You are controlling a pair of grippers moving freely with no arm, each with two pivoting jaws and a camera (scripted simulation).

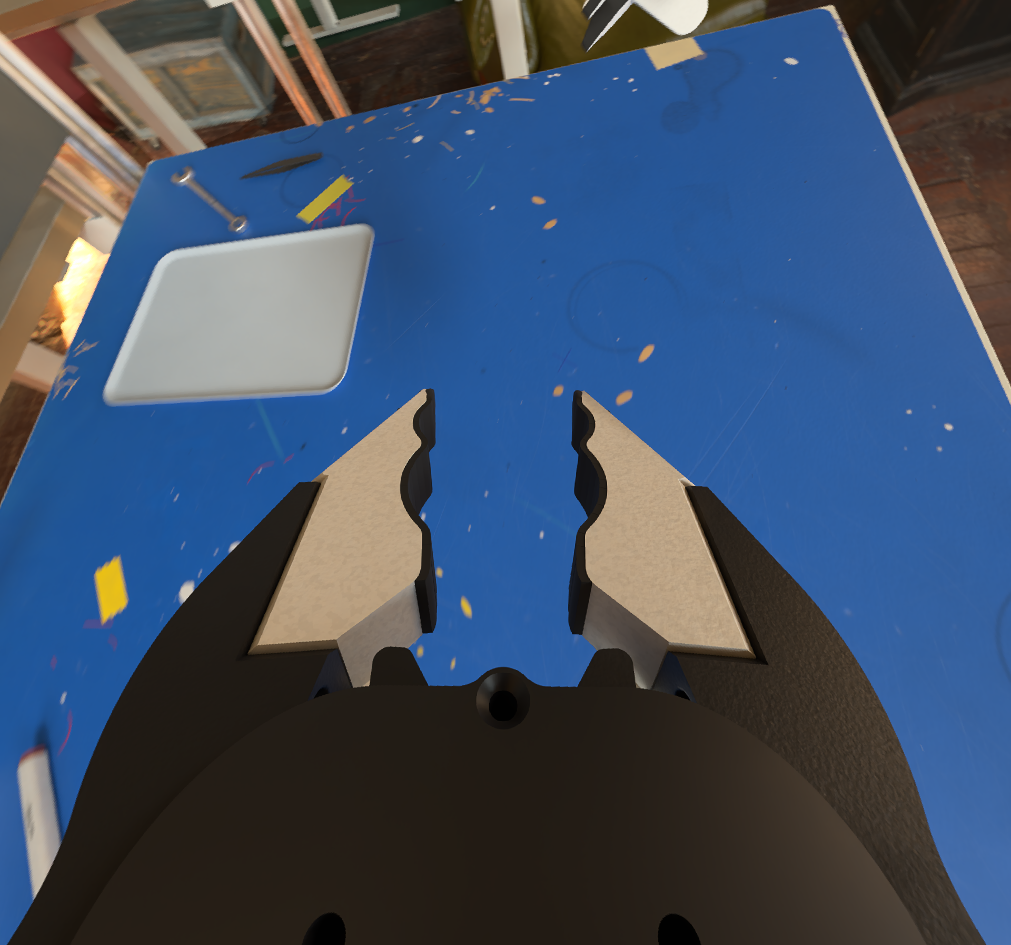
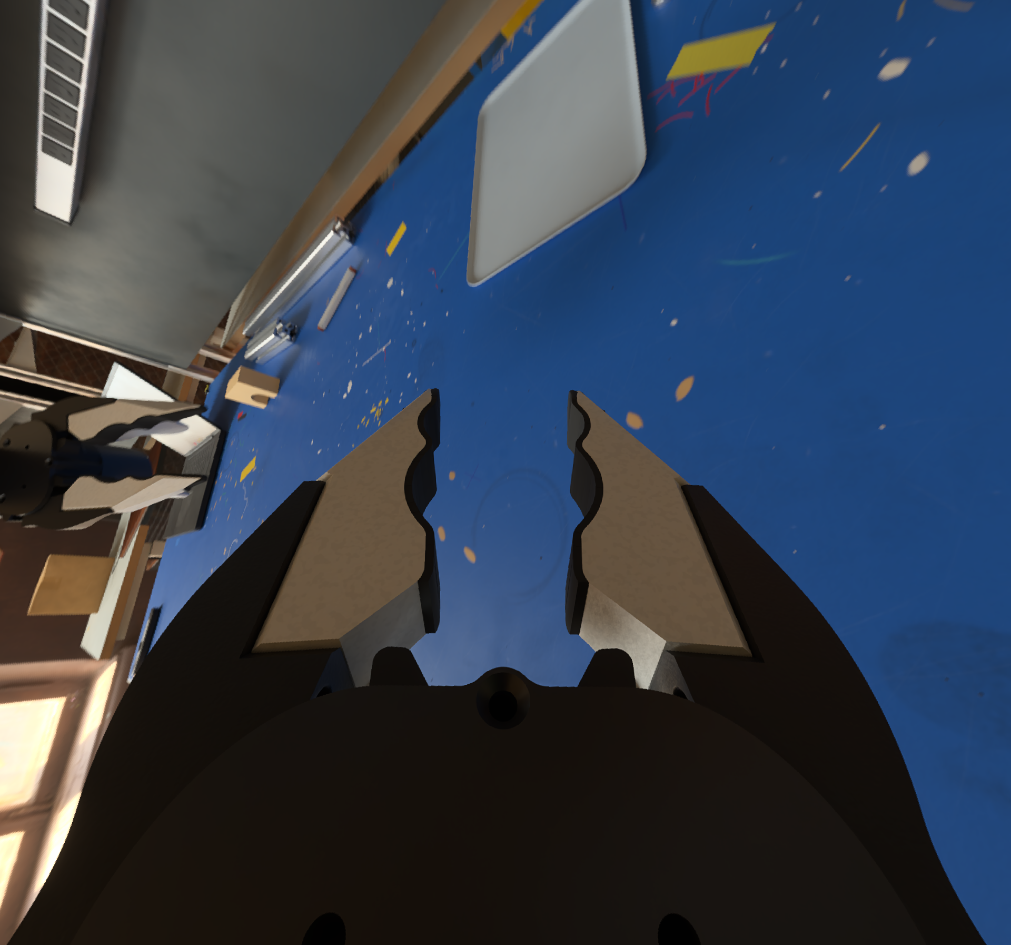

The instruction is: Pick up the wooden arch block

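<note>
The wooden arch block (image 2: 253, 387) lies on the blue table (image 2: 766, 426) near its far left edge, seen only in the right wrist view; its notch faces the table. My right gripper (image 2: 503, 399) is open and empty above bare table, well to the right of the block. My left gripper (image 1: 503, 399) is open and empty above bare blue table (image 1: 711, 262). It also shows at the left edge of the right wrist view (image 2: 191, 453), open, close to the block. The right gripper shows at the top of the left wrist view (image 1: 586, 26).
A grey tray (image 1: 240, 311) (image 2: 558, 125) lies flat on the table. A wrench (image 1: 208, 199) lies beyond it. A white tube (image 2: 336, 297) (image 1: 35, 809) and aluminium bars (image 2: 298, 275) lie along the table edge. Yellow tape strips (image 2: 716, 51) and chips dot the surface.
</note>
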